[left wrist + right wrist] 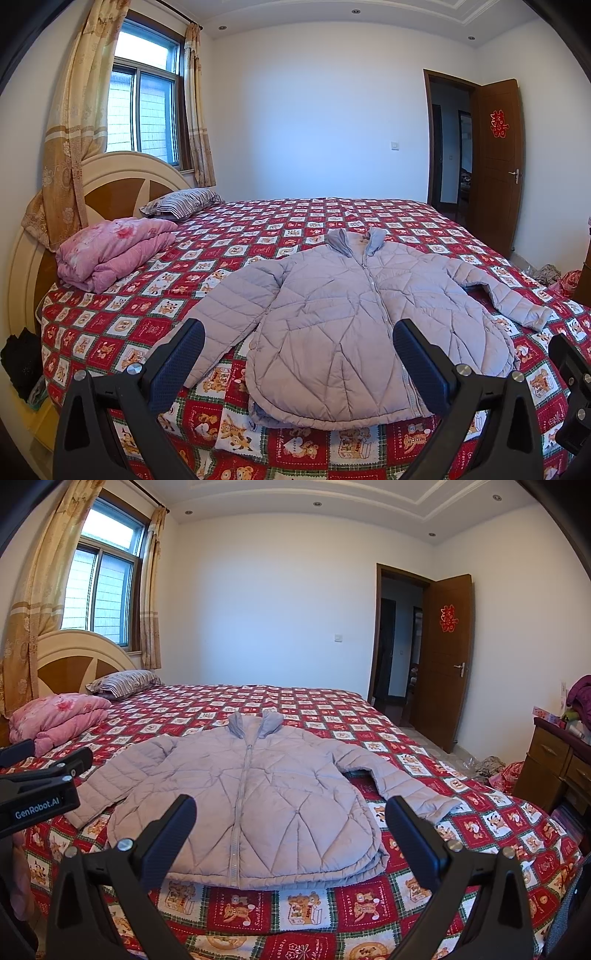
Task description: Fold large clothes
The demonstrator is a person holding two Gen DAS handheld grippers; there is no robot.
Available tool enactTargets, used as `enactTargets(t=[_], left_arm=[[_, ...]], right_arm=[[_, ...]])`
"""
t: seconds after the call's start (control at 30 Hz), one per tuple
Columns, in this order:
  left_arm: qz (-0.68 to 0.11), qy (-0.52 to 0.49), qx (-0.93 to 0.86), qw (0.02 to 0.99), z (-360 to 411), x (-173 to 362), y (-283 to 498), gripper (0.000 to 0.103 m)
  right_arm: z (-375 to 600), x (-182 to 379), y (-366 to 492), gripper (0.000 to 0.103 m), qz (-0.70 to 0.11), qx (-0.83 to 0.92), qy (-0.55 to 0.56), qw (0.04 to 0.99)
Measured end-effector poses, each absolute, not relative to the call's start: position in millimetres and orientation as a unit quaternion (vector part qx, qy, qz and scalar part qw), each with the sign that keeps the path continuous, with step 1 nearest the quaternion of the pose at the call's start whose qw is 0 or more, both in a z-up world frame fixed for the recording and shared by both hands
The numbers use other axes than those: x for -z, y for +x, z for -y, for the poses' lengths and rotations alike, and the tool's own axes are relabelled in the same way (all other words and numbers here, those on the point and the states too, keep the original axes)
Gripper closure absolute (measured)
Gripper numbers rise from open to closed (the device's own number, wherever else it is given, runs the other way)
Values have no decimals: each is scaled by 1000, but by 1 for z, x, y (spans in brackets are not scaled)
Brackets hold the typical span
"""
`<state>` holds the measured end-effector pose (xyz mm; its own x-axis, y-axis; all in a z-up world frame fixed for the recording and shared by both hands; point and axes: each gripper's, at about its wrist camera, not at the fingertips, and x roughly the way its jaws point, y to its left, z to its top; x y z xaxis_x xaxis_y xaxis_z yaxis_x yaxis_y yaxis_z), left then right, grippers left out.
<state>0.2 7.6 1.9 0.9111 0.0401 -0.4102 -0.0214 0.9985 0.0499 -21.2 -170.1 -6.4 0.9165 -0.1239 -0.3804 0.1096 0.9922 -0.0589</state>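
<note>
While I hold both tools above the near edge of the bed (424, 221), the jacket (343, 325) lies flat on the red bear-print bedspread (295, 915), front side up, zipped, with its collar toward the far wall and its hem toward me. My left gripper (299, 365) has its fingers (177, 365) spread wide with nothing between them; through that gap I see the jacket's lower left half, and the tool does not touch the cloth. My right gripper (291, 838) is also wide open and empty, its fingers (413, 842) framing the hem and the lower front, clear of the fabric. One sleeve (221, 314) stretches out straight toward the headboard side, its cuff hidden behind my left tool in the left wrist view. The other sleeve (402, 786) bends at the elbow and points toward the foot of the bed, its cuff resting on the bedspread. A folded pink quilt (110, 251) sits near the headboard (110, 184), well apart from the jacket, with a striped pillow (181, 201) behind it. Beyond the bed a brown door (443, 657) stands open, and a wooden dresser (550, 760) stands at the right.
</note>
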Motion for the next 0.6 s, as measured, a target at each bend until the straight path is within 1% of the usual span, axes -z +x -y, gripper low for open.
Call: enactTargets(t=[0.6], left_arm=[[-210, 21, -17, 977, -11, -5, 3, 1]], right_arm=[[168, 6, -20, 0, -201, 53, -17, 978]])
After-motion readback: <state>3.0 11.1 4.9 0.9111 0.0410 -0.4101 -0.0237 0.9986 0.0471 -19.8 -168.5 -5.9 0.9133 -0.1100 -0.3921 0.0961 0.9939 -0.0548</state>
